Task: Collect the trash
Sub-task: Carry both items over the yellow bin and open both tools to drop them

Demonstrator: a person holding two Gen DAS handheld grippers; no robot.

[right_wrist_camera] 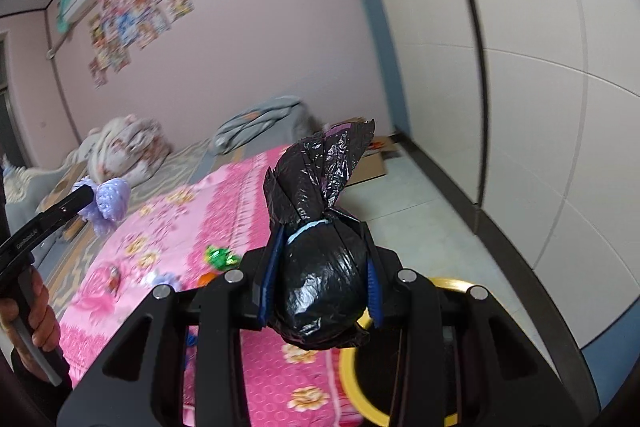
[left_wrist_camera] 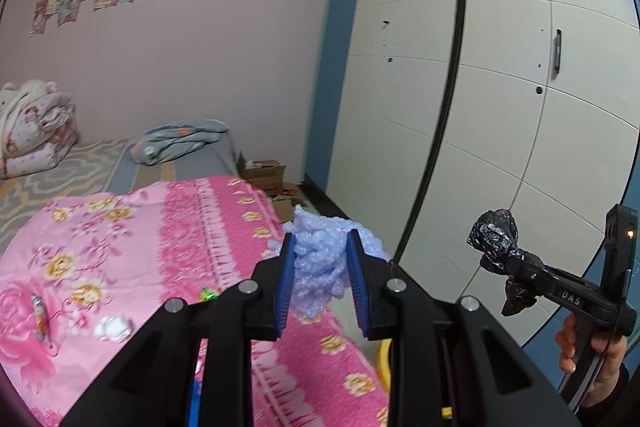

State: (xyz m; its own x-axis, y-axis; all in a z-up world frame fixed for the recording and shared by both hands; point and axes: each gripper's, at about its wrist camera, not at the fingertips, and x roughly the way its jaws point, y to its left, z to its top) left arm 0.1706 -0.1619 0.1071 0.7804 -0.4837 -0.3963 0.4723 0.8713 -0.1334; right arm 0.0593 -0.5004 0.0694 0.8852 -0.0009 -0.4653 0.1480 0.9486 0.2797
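The left tool (left_wrist_camera: 322, 267) is clamped on a crumpled wad of pale lilac bubble wrap (left_wrist_camera: 320, 267), its blue pads (left_wrist_camera: 286, 283) pressing in from both sides, and the wad is held in the air above the edge of the bed (left_wrist_camera: 120, 247). The right tool (right_wrist_camera: 320, 267) is closed around a tied black plastic bag (right_wrist_camera: 320, 267), a light band pinching its neck and the loose top fanning upward; this bundle is also clear of the bed. Each tool shows in the other's view, held by a hand (left_wrist_camera: 588, 359) at its grip. Below the right tool, on the floor beside the bed, sits a round bin with a yellow rim (right_wrist_camera: 448, 283) and a dark inside, which looks like the likely place for the trash; only part of it shows. So two pieces appear to be picked up but neither is dropped yet. More is left on the pink flowered cover: a green crinkled wrapper (right_wrist_camera: 220, 257), an orange scrap just beside it, a white crumpled wad (left_wrist_camera: 114, 327), and a small wrapper (left_wrist_camera: 40, 315) further along. A bit of blue shows under the tools, but what it is cannot be told. The task seems to be at an early to middle stage, with both loads to release into the bin and several pieces on the bed still to fetch.
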